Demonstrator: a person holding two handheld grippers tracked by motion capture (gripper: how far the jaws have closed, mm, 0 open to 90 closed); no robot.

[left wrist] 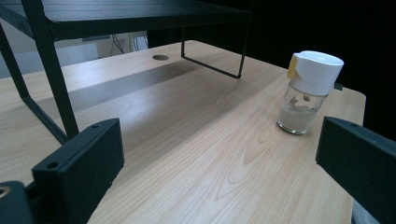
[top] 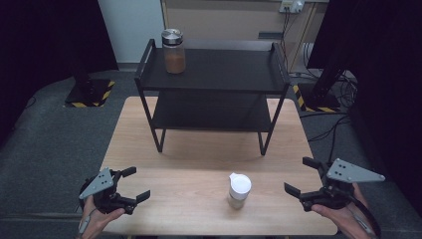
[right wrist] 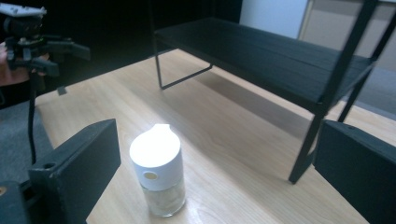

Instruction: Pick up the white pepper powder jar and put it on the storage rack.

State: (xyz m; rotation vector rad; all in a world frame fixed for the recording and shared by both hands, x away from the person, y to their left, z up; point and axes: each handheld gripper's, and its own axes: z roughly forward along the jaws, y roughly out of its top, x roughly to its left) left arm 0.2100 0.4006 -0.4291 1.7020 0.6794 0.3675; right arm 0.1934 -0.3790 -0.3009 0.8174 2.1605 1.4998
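Jaws spread wide on both tools: from the high view, your left gripper [top: 130,185] sits at the near left edge of the bench [top: 199,154] and your right gripper [top: 301,177] at the near right edge, neither pinching anything. Between them, near the front edge and closer to your right hand [top: 343,216], stands the white-capped shaker jar [top: 239,190], upright and apart from both tools. Farther back, a black two-tier rack [top: 214,74] spans the bench, with a steel-lidded jar of brown powder [top: 173,51] standing at the left of its top shelf.

Along your left gripper view, the two black jaws stand far apart at the bottom corners, and the shaker jar [left wrist: 308,92] stands upright beyond them to the right, a little pale powder at its bottom, near the bench edge. The rack's legs [left wrist: 51,74] rise at the left.

Along your right gripper view, the shaker jar [right wrist: 158,173] stands upright just ahead of the open jaws, nearer the left one and not touching it. Your left gripper [right wrist: 32,39] shows far off at upper left, the rack's lower shelf [right wrist: 275,56] to the right.
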